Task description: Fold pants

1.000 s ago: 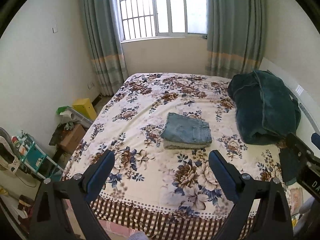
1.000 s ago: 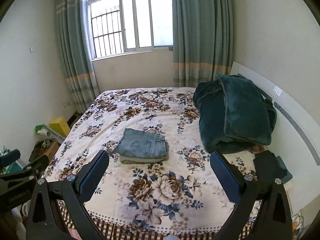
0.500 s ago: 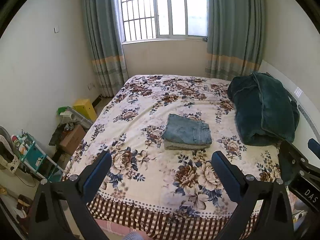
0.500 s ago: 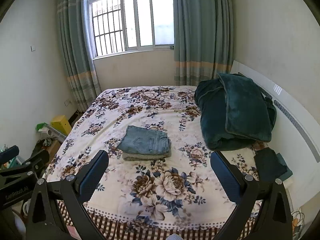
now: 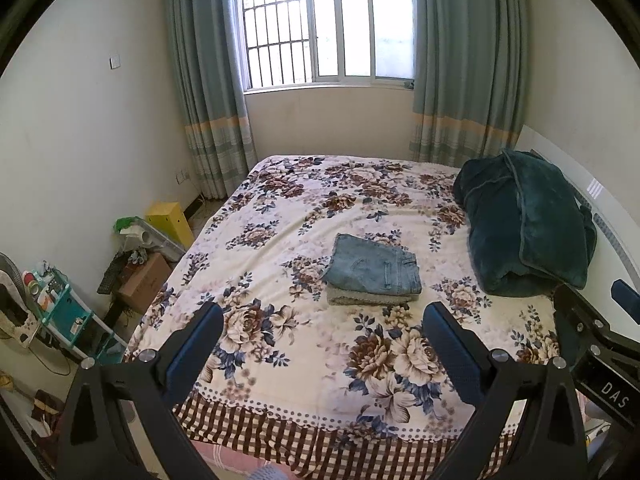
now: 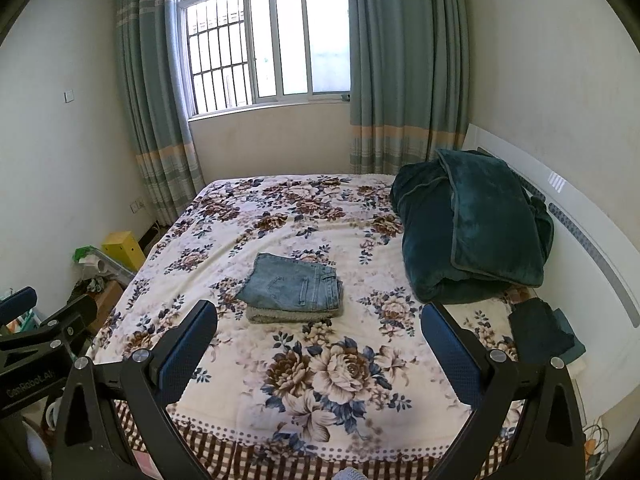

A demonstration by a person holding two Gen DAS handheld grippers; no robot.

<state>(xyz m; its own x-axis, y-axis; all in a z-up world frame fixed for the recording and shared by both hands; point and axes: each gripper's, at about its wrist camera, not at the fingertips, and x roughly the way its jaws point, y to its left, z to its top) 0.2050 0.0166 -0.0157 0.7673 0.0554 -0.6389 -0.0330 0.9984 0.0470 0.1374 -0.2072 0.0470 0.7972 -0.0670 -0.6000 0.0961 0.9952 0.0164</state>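
Folded blue jeans (image 5: 374, 270) lie as a neat stack in the middle of the floral bed (image 5: 280, 216), on top of a folded grey-beige garment (image 5: 366, 299). The stack also shows in the right wrist view (image 6: 294, 287). My left gripper (image 5: 323, 330) is open and empty, held back above the bed's near edge, well short of the jeans. My right gripper (image 6: 319, 328) is open and empty too, at the same distance. Each gripper shows at the edge of the other's view.
A bundled dark teal blanket (image 5: 524, 220) lies at the bed's right against the white headboard (image 6: 580, 220). A dark folded item (image 6: 538, 334) sits near the right corner. Boxes, a yellow bin (image 5: 170, 222) and a shelf (image 5: 64, 312) crowd the floor at left.
Both grippers have pulled back and risen from the bed, so the jeans stack looks smaller and farther. The jeans have not moved. Both stay open.
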